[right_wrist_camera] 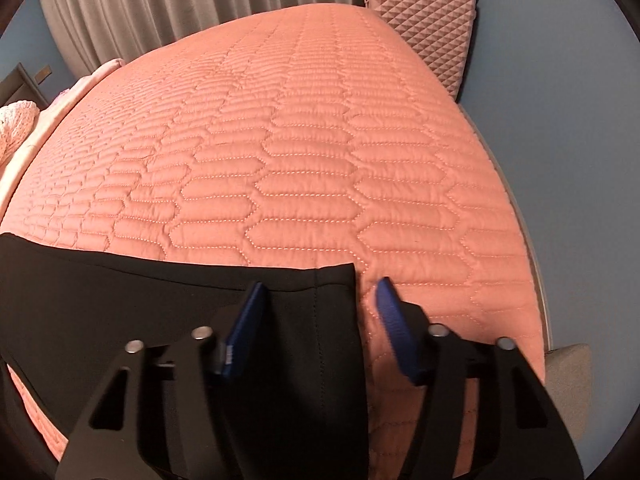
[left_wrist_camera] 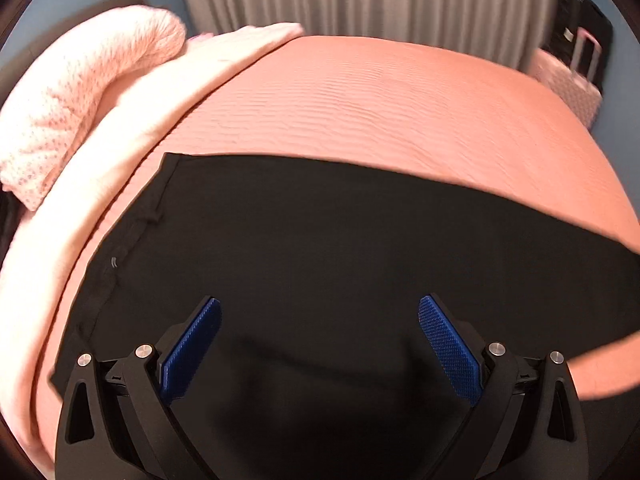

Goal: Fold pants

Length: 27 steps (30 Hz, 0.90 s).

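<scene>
left wrist view
left claw [left_wrist_camera: 320,320]: spread wide, nothing between the blue pads [left_wrist_camera: 192,352]; both pads hang over black cloth, contact with it cannot be told.
pose: claw points forward and down across the bed, its fingers level side to side.
pants [left_wrist_camera: 340,248]: black, laid flat on the bed; the waistband end, with a seam and a small pale mark, runs down the left side; the cloth stretches off to the right edge of the frame.
bedspread [left_wrist_camera: 380,100]: salmon, quilted, blurred here; it carries the pants.
blanket [left_wrist_camera: 132,120]: pale pink, folded along the left of the bed, just beside the waistband end.
pillow [left_wrist_camera: 80,88]: pink speckled, resting on the blanket.
only in this view: the waistband end of the pants.

right wrist view
right claw [right_wrist_camera: 320,300]: open about halfway, gripping nothing; the left pad [right_wrist_camera: 244,332] sits over the black cloth, the right one over bare quilt, so the fingers straddle the hem edge.
pose: claw tilted down toward the bed, aimed along the near edge.
pants [right_wrist_camera: 160,320]: the leg end lies flat, hem [right_wrist_camera: 336,276] stitched and square, ending just short of the right pad.
bedspread [right_wrist_camera: 320,140]: sharp here, chevron stitching plain.
suitcase [right_wrist_camera: 424,12]: pink, studded shell, upright beyond the far corner of the bed.
curtain [right_wrist_camera: 160,4]: grey, pleated, behind the bed.
only in this view: the hem end.
</scene>
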Tool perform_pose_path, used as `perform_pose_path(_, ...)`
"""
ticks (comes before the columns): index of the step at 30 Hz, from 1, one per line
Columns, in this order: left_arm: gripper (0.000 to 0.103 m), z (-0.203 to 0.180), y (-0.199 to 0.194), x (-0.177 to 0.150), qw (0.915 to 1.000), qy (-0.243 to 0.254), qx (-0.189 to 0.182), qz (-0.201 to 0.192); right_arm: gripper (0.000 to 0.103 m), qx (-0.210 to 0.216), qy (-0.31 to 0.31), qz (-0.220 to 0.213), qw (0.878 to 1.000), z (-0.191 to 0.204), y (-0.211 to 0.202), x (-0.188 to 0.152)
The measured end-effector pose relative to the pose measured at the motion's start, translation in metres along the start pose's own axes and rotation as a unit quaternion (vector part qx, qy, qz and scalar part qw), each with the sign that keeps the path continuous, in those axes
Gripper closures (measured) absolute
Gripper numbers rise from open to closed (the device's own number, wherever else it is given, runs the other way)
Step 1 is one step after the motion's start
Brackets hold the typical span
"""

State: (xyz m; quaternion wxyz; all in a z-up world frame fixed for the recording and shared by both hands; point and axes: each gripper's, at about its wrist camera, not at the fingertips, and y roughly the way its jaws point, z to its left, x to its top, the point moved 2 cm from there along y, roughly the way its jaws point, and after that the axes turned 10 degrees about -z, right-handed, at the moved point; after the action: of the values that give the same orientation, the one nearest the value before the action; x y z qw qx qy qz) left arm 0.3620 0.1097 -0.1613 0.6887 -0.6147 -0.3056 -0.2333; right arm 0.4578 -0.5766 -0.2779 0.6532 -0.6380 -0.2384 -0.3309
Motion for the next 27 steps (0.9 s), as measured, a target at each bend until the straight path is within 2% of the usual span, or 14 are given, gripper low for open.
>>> perform_pose_path(3, 0.006, 0.052, 0.037, 0.04, 0.9954, 0.028, 0.083, -0.038, 0.053, -0.012, -0.001, -0.002, 1.0, 0.003, 0.006, 0.005)
perform_pose_path(6, 0.006, 0.093, 0.074, 0.073, 0.9862, 0.057, 0.142, -0.063, 0.054, -0.024, 0.004, -0.005, 1.0, 0.004, 0.003, 0.002)
perform_pose_path(9, 0.006, 0.132, 0.117, 0.101, 0.9875, 0.039, 0.145, -0.048, 0.054, -0.029, 0.013, -0.01, 0.999, 0.004, 0.003, 0.002)
perform_pose_path(10, 0.006, 0.146, 0.138, 0.109, 0.9904, 0.028, 0.133, -0.025, 0.054, -0.031, 0.017, -0.012, 0.999, 0.004, 0.003, 0.001)
perform_pose_path(13, 0.006, 0.175, 0.176, 0.113, 0.9928, -0.004, 0.117, 0.025, 0.054, -0.035, 0.025, -0.015, 0.999, 0.004, 0.001, 0.0)
perform_pose_path(17, 0.008, 0.19, 0.203, 0.105, 0.9936, -0.018, 0.104, 0.041, 0.052, -0.046, 0.029, -0.015, 0.998, 0.006, 0.002, 0.001)
perform_pose_path(18, 0.012, 0.186, 0.207, 0.103, 0.9945, -0.019, 0.092, 0.047, 0.052, -0.049, 0.028, -0.015, 0.998, 0.007, 0.003, 0.002)
perform_pose_path(20, 0.039, 0.179, 0.213, 0.094, 0.9959, -0.023, 0.063, 0.061, 0.052, -0.054, 0.03, -0.015, 0.998, 0.008, 0.003, 0.002)
perform_pose_path(21, 0.043, 0.176, 0.212, 0.09, 0.9965, -0.026, 0.051, 0.061, 0.052, -0.055, 0.032, -0.015, 0.998, 0.008, 0.003, 0.002)
perform_pose_path(22, 0.045, 0.171, 0.212, 0.088, 0.9965, -0.024, 0.056, 0.057, 0.052, -0.057, 0.035, -0.016, 0.998, 0.008, 0.002, 0.002)
perform_pose_path(24, 0.058, 0.166, 0.211, 0.087, 0.9963, -0.016, 0.063, 0.057, 0.053, -0.063, 0.036, -0.016, 0.997, 0.01, 0.002, 0.002)
perform_pose_path(27, 0.072, 0.165, 0.2, 0.087, 0.9969, -0.027, 0.051, 0.055, 0.068, -0.068, 0.03, -0.014, 0.997, 0.015, -0.002, 0.003)
